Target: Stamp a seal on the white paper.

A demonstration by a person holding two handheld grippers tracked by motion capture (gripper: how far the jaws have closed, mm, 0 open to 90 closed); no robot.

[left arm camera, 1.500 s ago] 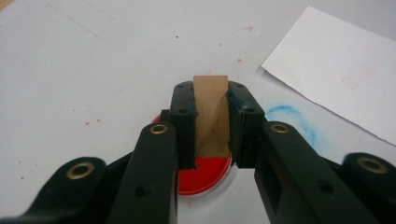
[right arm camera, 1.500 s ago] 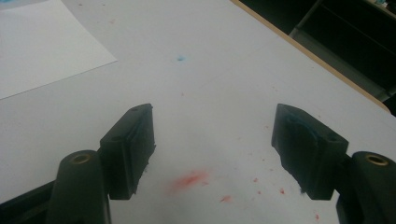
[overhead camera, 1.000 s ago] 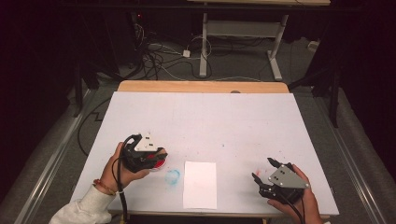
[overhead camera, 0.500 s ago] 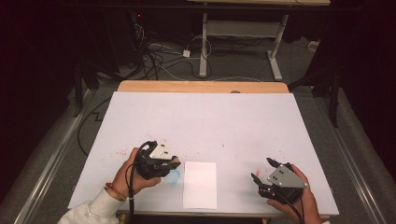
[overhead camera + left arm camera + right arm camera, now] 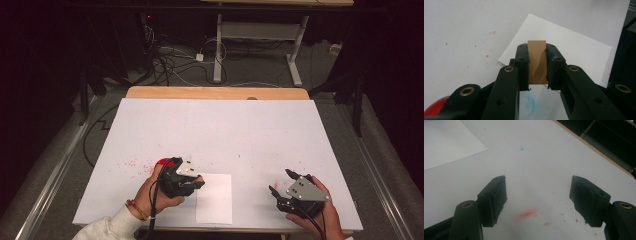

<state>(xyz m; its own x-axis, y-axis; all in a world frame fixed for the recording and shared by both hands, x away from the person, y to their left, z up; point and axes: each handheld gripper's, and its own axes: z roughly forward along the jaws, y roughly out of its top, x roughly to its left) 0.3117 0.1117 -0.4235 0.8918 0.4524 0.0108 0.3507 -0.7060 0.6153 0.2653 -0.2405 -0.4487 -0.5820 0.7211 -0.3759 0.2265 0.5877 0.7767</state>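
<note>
My left gripper [image 5: 199, 182] sits near the table's front edge, at the left border of a white paper sheet [image 5: 215, 200]. In the left gripper view the left gripper [image 5: 537, 48] is shut on a small flat wooden block [image 5: 537, 62], held upright over the corner of the paper sheet [image 5: 574, 47]. A faint blue smudge [image 5: 531, 105] lies just below the jaws. My right gripper [image 5: 281, 181] rests at the front right, a hand around it. In its own view the right gripper [image 5: 539, 182] is open over bare white tabletop with nothing between its fingers.
The white tabletop [image 5: 220, 130] carries red ink specks [image 5: 132, 164] at the left and a red smear [image 5: 527, 213] under the right gripper. Something red and round [image 5: 162, 162] shows beside the left hand. A wooden strip [image 5: 215, 92] marks the far edge; cables lie on the floor beyond.
My left gripper has moved right and a little toward the front, up to the paper's left edge. The right gripper has stayed in place.
</note>
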